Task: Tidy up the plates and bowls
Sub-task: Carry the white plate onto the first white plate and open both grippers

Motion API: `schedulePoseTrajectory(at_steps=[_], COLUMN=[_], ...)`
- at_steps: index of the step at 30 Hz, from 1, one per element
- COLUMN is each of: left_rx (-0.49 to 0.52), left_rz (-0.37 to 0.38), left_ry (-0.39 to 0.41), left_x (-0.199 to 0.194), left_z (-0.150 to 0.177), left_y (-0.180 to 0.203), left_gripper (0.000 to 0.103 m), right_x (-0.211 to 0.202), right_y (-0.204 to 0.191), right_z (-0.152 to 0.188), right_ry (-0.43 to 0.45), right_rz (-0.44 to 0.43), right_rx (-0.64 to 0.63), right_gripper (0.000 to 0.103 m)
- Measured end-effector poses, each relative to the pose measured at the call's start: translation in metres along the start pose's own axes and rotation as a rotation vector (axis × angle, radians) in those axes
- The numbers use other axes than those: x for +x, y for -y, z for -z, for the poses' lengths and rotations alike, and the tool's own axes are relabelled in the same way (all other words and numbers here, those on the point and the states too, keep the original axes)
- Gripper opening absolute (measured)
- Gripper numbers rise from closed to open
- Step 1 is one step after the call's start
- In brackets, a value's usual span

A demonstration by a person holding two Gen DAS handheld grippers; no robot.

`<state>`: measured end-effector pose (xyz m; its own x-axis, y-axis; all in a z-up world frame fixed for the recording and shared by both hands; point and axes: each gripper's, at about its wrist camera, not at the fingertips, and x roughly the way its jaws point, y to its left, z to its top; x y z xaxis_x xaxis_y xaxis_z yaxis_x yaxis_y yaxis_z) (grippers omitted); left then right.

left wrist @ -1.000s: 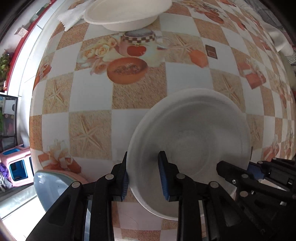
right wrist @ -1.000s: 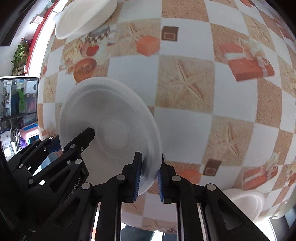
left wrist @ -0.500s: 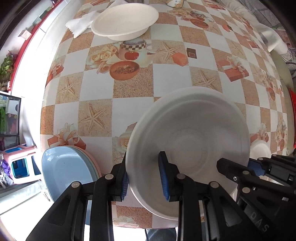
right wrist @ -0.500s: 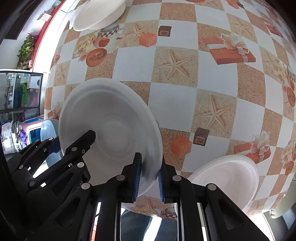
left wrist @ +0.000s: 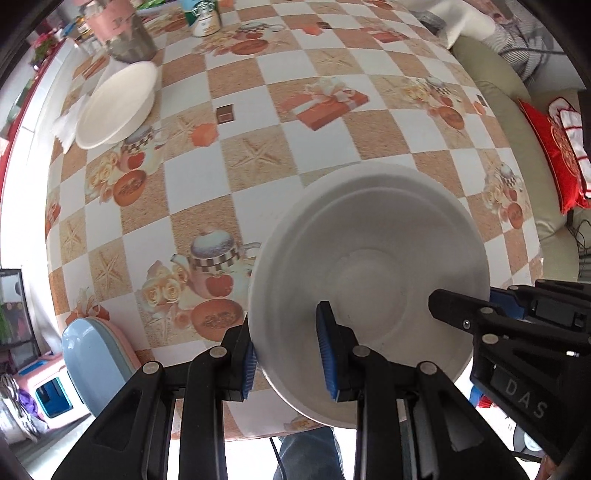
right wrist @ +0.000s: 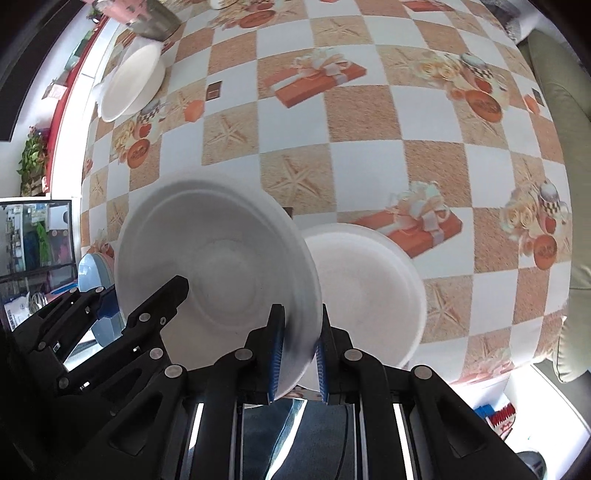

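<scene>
Both grippers hold one white bowl [left wrist: 373, 266], lifted above the table's near edge. My left gripper [left wrist: 288, 354] is shut on its left rim; my right gripper [right wrist: 298, 354] is shut on its right rim [right wrist: 218, 258]. A second white bowl [right wrist: 365, 288] sits on the table just right of the held one. A third white bowl [left wrist: 118, 103] rests far left, also in the right wrist view [right wrist: 133, 81]. A stack of blue and pink plates [left wrist: 92, 354] sits at the near left edge.
The table [left wrist: 332, 147] has a checked cloth with starfish and gift prints. A metal pot [left wrist: 129, 33] and a Starbucks cup [left wrist: 207, 14] stand at the back. A white napkin [left wrist: 66, 125] lies beside the far bowl. A sofa with a red cushion [left wrist: 554, 140] is on the right.
Both grippers have lifted the bowl higher and carried it back and to the right; more of the table shows, and the second bowl now lies close beside it.
</scene>
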<state>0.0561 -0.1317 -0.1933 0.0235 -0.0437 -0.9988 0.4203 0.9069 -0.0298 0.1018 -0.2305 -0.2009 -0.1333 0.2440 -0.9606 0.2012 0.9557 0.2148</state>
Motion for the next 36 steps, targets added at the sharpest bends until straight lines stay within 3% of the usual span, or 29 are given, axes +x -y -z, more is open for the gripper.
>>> schedulePoseTrajectory(at_steps=[7, 13, 16, 18, 21, 22, 23, 24, 25, 27, 36], left_rx=[0.122, 0.162, 0.16, 0.153, 0.141, 0.133, 0.124, 0.114, 0.102, 0.069, -0.08], left_rz=[0.008, 0.024, 0.015, -0.012, -0.004, 0.001, 0.004, 0.003, 0.001, 0.0, -0.007], left_ry=[-0.043, -0.071, -0.074, -0.068, -0.045, -0.043, -0.038, -0.035, -0.035, -0.041, -0.046], left_x=[0.014, 0.026, 0.027, 0.026, 0.018, 0.016, 0.014, 0.012, 0.011, 0.01, 0.007], left_z=[0.0, 0.002, 0.003, 0.004, 0.008, 0.009, 0.011, 0.013, 0.015, 0.02, 0.042], left_y=[0.042, 0.058, 0.059, 0.055, 0.044, 0.039, 0.034, 0.028, 0.023, 0.011, -0.04], left_gripper=[0.033, 0.033, 0.048, 0.072, 0.077, 0.079, 0.079, 0.08, 0.08, 0.08, 0.08], right_x=[-0.012, -0.006, -0.002, -0.002, -0.004, -0.006, -0.007, -0.009, -0.013, -0.02, -0.025], right_y=[0.044, 0.065, 0.073, 0.078, 0.085, 0.087, 0.089, 0.091, 0.093, 0.092, 0.068], right_z=[0.014, 0.02, 0.02, 0.02, 0.017, 0.017, 0.016, 0.016, 0.017, 0.017, 0.011], right_ry=[0.017, 0.006, 0.003, 0.004, 0.006, 0.006, 0.007, 0.013, 0.028, 0.062, 0.05], right_rz=[0.017, 0.032, 0.033, 0.034, 0.041, 0.04, 0.041, 0.045, 0.048, 0.05, 0.018], right_rx=[0.098, 0.142, 0.153, 0.162, 0.175, 0.18, 0.185, 0.191, 0.195, 0.187, 0.166], right_gripper=[0.018, 0.018, 0.018, 0.018, 0.018, 0.023, 0.033, 0.072, 0.093, 0.093, 0.093])
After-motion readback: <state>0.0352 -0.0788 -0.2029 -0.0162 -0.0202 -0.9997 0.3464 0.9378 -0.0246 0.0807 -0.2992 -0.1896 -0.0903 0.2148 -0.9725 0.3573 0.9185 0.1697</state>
